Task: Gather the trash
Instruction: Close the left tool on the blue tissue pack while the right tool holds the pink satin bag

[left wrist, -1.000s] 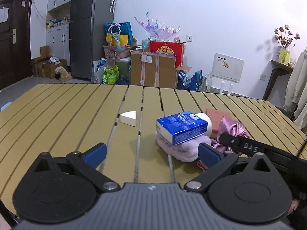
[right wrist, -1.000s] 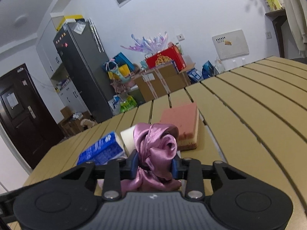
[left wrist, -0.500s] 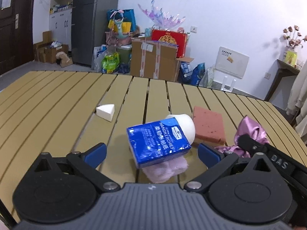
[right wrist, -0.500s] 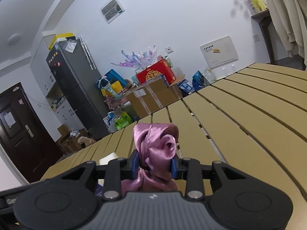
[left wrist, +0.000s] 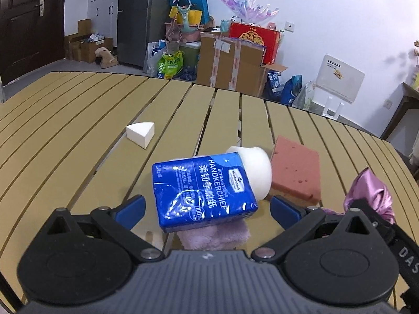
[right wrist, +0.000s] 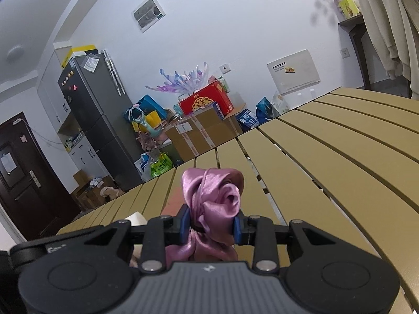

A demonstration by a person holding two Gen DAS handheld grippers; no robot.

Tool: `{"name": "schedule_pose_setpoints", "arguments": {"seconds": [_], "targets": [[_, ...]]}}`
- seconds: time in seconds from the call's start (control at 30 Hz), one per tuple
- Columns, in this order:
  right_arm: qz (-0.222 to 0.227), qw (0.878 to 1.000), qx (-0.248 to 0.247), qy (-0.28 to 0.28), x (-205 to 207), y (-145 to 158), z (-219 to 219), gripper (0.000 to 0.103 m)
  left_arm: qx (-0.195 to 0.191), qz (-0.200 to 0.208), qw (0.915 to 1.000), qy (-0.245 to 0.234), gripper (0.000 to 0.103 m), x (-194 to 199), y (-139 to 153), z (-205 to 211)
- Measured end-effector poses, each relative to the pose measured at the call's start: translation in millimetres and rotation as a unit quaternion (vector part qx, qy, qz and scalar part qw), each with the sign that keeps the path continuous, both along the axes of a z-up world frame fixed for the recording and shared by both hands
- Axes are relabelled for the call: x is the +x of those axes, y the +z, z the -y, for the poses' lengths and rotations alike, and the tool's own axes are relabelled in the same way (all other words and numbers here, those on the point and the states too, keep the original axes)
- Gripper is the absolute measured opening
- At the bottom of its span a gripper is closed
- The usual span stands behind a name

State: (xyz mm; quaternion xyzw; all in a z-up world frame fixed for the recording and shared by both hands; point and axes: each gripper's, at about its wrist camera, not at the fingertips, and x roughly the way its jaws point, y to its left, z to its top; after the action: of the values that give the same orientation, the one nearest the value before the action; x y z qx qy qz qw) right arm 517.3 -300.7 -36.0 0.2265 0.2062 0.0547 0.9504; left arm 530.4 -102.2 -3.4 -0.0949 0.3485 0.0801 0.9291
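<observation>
on the slatted table point(left wrist: 78, 141) a white wedge point(left wrist: 140, 134) lies alone at far left, well apart from the pile. the left gripper point(left wrist: 207, 208) has its jaws spread wide with nothing clamped; the blue handkerchief pack point(left wrist: 203, 192) sits between the blue pads, resting on a fluffy pink cloth point(left wrist: 214, 236), with a white rounded thing point(left wrist: 258, 171) just behind it and a reddish sponge point(left wrist: 296, 171) to the right. to take the pack cleanly, the jaws should drop a little and square up to its long sides before closing, so the pads catch the pack alone and not the cloth under it. whether the pack touches the white thing is hard to tell from this angle. at far right the right gripper point(right wrist: 210, 226) is closed tight on the purple satin scrunchie point(right wrist: 213, 201), held above the table; it should stay level and clear of the left's closing.
</observation>
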Motion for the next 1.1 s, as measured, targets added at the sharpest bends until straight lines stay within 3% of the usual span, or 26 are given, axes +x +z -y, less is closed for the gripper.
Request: {"name": "schedule_pose_setpoints", "arguments": {"seconds": [0.1, 0.17, 0.2, 0.67, 1.1], "targets": [[0.0, 1.0, 0.0, 0.003, 1, 0, -1, 0.031, -0.008, -0.007, 0.9999, -0.007, 0.101, 4, -1, -3], [-0.002, 1.0, 0.004, 0.007, 1, 1, -4, 0.031, -0.006, -0.007, 0.9999, -0.007, 0.081, 4, -1, -5], [-0.002, 1.0, 0.006, 0.009, 2, 1, -3, 0.031, -0.007, -0.007, 0.9999, -0.009, 0.078, 4, 0, -7], [0.006, 0.999, 0.005, 0.037, -5, 11, -4, 0.031, 0.016, 0.018, 0.9994, -0.026, 0.078, -21, 19, -9], [0.023, 0.997, -0.027, 0.07, -53, 40, -20, 0.031, 0.02, 0.045, 0.9978, -0.045, 0.078, -90, 48, -23]]}}
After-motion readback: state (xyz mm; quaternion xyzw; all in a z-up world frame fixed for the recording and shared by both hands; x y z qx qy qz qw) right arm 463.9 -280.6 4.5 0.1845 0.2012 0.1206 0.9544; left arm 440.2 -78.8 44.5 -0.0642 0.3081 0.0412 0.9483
